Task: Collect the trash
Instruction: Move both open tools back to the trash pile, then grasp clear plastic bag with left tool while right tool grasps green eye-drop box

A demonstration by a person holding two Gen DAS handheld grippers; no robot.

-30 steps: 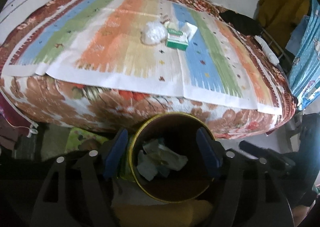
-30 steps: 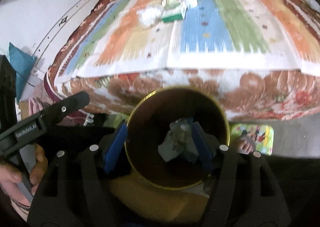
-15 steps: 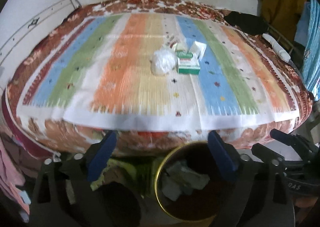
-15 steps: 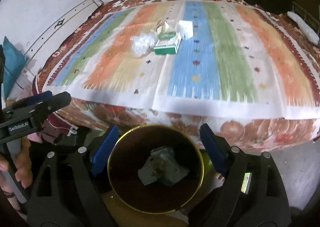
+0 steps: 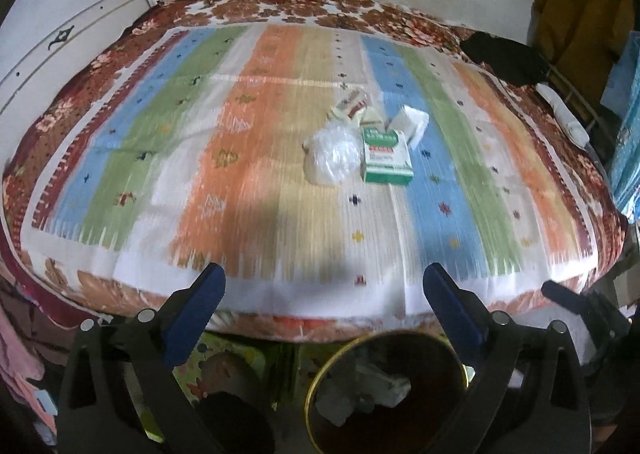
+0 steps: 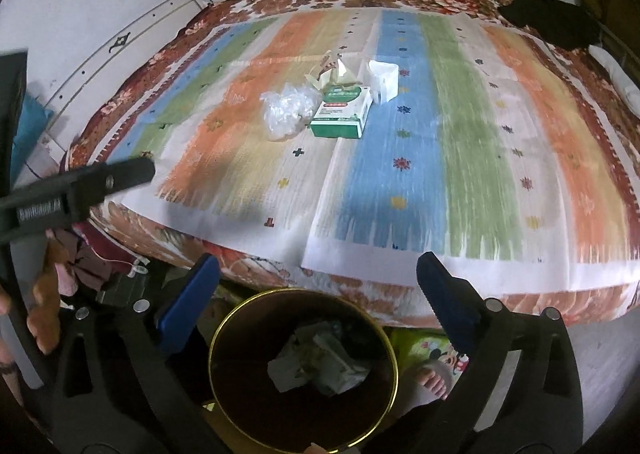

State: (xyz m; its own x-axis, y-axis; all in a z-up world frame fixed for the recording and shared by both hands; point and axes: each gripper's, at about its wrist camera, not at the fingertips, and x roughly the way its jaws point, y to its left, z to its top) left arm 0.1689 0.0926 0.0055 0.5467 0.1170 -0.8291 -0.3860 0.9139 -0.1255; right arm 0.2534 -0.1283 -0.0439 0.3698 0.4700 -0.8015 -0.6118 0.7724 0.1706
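Both claws, left [image 5: 323, 286] and right [image 6: 318, 278], had just spread empty above the bin [image 6: 224, 328], likely between drops; the green box [image 6: 342, 112] on the far bed [image 6: 400, 182] seemingly needed grasping next.

The right gripper [image 6: 320, 274], jaws just opened and empty, hangs above the bin [image 6: 394, 370] (crumpled paper [image 6: 320, 368] inside).

A green-and-white carton [image 6: 342, 113] lies flat on the bed beside a crumpled clear plastic bag [image 6: 286, 112]; the gold-rimmed bin [image 6: 224, 334] holds crumpled paper [image 6: 320, 362].

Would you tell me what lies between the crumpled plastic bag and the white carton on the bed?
The green-and-white box lies between the plastic bag and white carton, clearest in the right wrist view.
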